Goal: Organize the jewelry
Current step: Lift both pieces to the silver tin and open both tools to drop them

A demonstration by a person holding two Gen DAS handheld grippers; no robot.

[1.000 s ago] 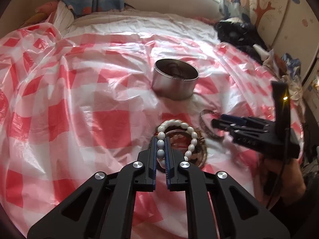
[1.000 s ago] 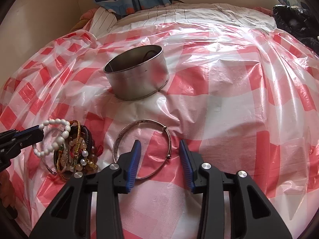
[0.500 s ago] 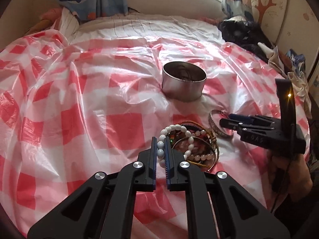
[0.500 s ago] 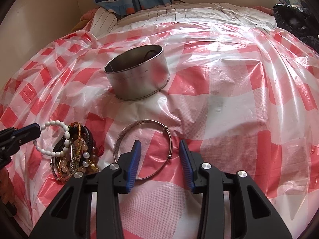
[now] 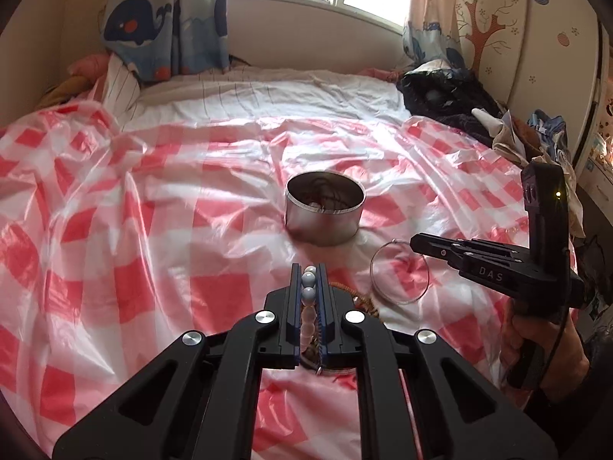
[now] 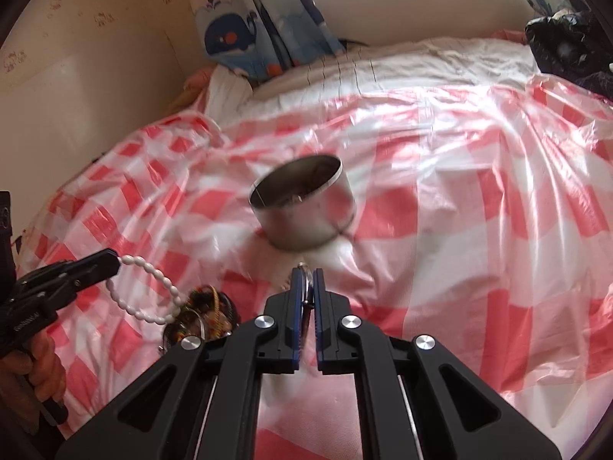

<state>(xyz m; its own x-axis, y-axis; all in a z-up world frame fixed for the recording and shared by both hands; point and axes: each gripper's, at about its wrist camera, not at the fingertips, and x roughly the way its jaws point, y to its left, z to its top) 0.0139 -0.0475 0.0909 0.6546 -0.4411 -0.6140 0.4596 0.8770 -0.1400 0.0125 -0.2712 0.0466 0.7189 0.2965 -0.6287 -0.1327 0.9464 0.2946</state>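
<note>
Silver bangle (image 5: 398, 273) now off checked sheet (image 5: 115, 207)

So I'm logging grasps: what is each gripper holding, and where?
Left gripper: white bead bracelet, pinched across its beads. Right gripper: silver bangle, by its rim.

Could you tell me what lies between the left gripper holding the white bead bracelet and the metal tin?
Only bare red-checked plastic sheet; the left wrist view shows nothing between the left gripper, shut on the white bead bracelet, and the metal tin.
</note>
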